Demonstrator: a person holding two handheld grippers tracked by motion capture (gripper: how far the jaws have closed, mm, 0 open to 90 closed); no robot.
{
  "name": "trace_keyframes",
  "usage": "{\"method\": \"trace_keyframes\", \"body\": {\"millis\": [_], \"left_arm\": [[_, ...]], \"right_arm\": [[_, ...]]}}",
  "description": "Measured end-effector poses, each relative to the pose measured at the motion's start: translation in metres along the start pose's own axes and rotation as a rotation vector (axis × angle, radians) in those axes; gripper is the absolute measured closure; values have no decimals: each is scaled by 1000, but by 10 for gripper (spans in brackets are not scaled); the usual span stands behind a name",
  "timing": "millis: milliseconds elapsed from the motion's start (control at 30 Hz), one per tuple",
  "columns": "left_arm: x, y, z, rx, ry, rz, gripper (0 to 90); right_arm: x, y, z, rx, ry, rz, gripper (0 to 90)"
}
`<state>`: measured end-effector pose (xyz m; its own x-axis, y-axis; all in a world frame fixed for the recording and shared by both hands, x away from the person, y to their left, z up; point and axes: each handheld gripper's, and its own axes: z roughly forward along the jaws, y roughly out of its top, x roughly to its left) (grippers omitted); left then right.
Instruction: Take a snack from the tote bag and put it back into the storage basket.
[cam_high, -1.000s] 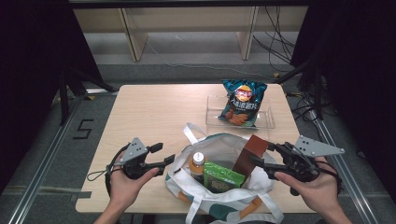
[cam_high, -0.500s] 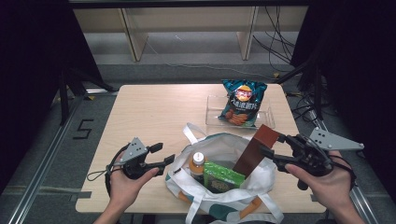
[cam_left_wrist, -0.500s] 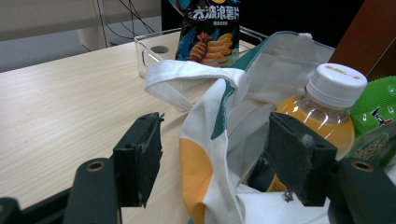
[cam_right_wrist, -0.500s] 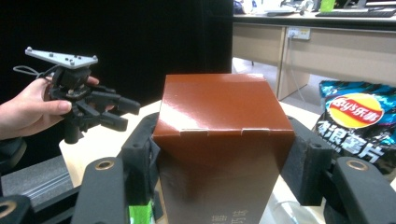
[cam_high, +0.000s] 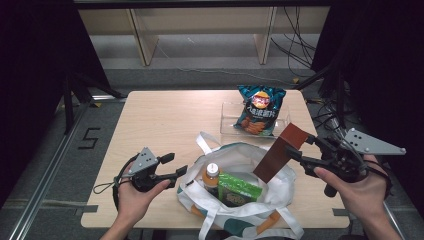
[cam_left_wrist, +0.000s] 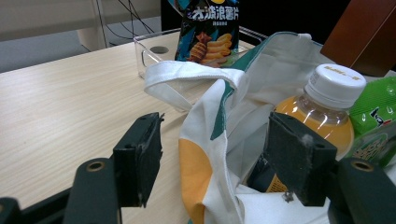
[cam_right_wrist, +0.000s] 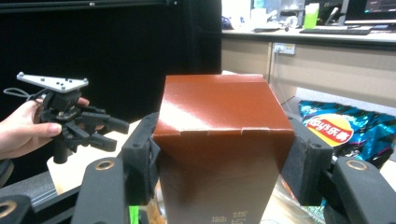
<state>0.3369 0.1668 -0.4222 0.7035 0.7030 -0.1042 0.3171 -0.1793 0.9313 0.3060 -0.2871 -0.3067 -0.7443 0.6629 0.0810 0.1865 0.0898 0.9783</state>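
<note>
While the bag is being unpacked: the work in hand seems to be lifting the box out of the bag, and I judge it about halfway out.

Box: tall brown glossy cardboard box, tilted, its lower end at the rim of the bag and its upper end raised toward the right side of the counter.

Right hand-held gripper: closed on the box; in the right gripper view its 2 jaws press the 2 opposite side faces of the box near the top end.

Left hand-held gripper: jaws apart, holding nothing, at the left edge of the bag; in the left gripper view the bag cloth lies between the jaws without being pinched.

Bag: white cloth tote bag with green and orange patches, standing open on the light wooden counter.

Inside the bag: clear plastic bottle of orange drink with white cap and a green snack packet.

Farther back: blue bag of potato chips in a clear plastic tray.

Handling: the box looks stiff and light, but its surface is smooth, so it may slip; too hard a grip may dent the card.

Where to hold: the flat side faces, as now, not the corners.
</note>
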Motion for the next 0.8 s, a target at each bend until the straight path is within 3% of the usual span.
{"method": "trace_keyframes", "body": {"millis": [67,100,267,300,700,800], "left_arm": [[0,0,0,2,-1,5,354],[0,0,0,1,-1,4,354],[0,0,1,0,-2,2,354],[-1,0,1,0,-3,0,354],[-1,0,2,0,-4,-1,354],[-1,0,2,0,-4,-1,354]], "right_arm": [[-2,2,-1,-12,-7,-15,394],[-1,3,-2,-8,-15,6,394],[-5,9,-5,-34,-25,-25,395],[-4,10,-5,-33,-29,2,394],[-11,20,-8,-68,-46,4,395],[-11,21,-8,-68,-65,33,395]]}}
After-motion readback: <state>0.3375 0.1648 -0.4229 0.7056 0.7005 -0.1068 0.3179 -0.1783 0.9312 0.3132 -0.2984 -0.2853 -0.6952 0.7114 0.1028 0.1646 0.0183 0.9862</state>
